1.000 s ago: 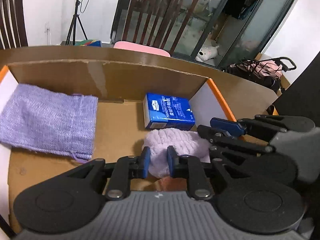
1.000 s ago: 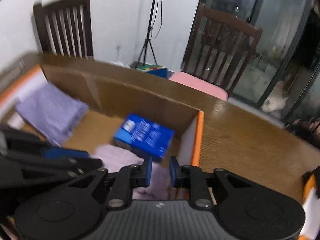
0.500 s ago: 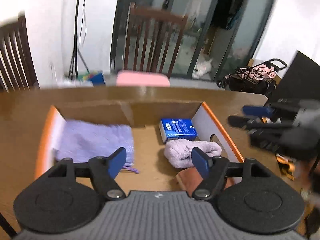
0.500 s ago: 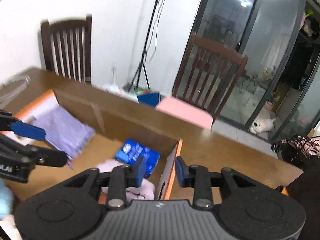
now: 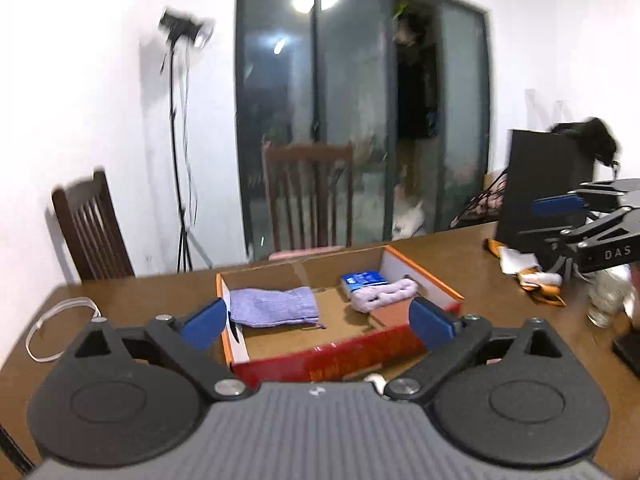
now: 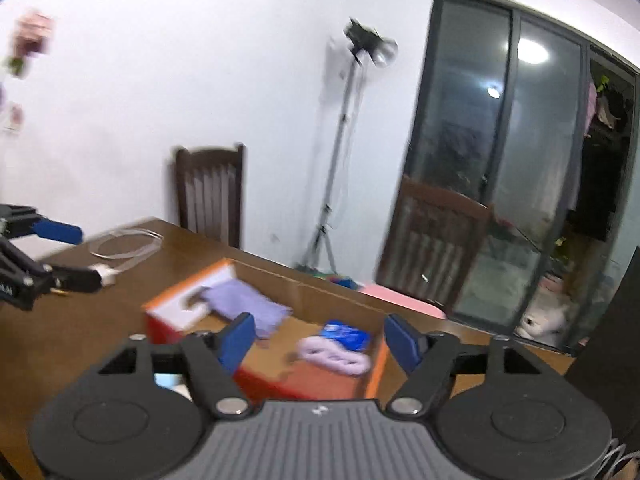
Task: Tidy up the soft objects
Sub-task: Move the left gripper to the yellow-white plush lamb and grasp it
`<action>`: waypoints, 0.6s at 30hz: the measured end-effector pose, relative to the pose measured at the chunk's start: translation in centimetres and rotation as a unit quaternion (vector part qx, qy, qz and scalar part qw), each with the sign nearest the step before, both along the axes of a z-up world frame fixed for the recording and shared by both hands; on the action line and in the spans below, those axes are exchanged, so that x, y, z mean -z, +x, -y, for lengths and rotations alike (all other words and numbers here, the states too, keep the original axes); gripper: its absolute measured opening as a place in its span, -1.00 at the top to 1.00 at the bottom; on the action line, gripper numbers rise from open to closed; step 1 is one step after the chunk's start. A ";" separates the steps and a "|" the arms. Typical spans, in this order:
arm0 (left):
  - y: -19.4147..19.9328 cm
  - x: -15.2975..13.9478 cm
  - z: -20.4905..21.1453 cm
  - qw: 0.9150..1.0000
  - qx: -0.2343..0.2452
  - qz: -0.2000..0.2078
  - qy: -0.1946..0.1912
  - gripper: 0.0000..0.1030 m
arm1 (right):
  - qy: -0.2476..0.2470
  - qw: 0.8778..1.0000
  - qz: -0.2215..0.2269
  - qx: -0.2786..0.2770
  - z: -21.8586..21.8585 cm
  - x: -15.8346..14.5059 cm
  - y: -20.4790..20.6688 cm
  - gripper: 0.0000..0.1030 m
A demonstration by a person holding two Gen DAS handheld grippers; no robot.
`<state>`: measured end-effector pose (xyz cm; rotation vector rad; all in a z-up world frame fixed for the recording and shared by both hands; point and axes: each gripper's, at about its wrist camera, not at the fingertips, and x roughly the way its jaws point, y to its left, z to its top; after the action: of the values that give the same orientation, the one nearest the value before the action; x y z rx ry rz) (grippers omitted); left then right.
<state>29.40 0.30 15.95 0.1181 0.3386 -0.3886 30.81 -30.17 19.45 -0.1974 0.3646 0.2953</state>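
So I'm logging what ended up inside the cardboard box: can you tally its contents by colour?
Purple: 2, the flat knitted pouch and the fluffy rolled cloth
Blue: 1, the tissue pack
Total: 3 in the box. A brownish patch near the front corner is too unclear to count. Both grippers are outside it, jaws open and empty.

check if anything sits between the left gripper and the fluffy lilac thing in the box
Only the box's red front wall. The left gripper hangs open outside and above the box, and the fluffy lilac piece lies inside by the blue tissue pack. Coming from above clears the wall; nothing covers the piece.
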 end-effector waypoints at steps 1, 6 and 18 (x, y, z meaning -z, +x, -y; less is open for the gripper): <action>-1.5 0.4 -0.1 1.000 -0.005 0.005 0.000 -0.97 | 0.006 1.000 0.005 -0.007 -0.3 0.6 -1.6 -0.47; -7.9 4.3 -1.2 0.999 -0.030 0.007 -0.017 -0.99 | 0.034 0.999 0.033 -0.026 -2.5 4.3 -9.5 -0.70; -12.4 11.2 -1.0 0.996 -0.047 -0.078 -0.011 -0.99 | 0.122 0.990 -0.066 -0.021 -4.6 14.4 -16.4 -0.66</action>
<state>16.99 1.26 4.79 0.0496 0.4923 -0.3098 14.40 -25.55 5.10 0.0552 0.4527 0.3918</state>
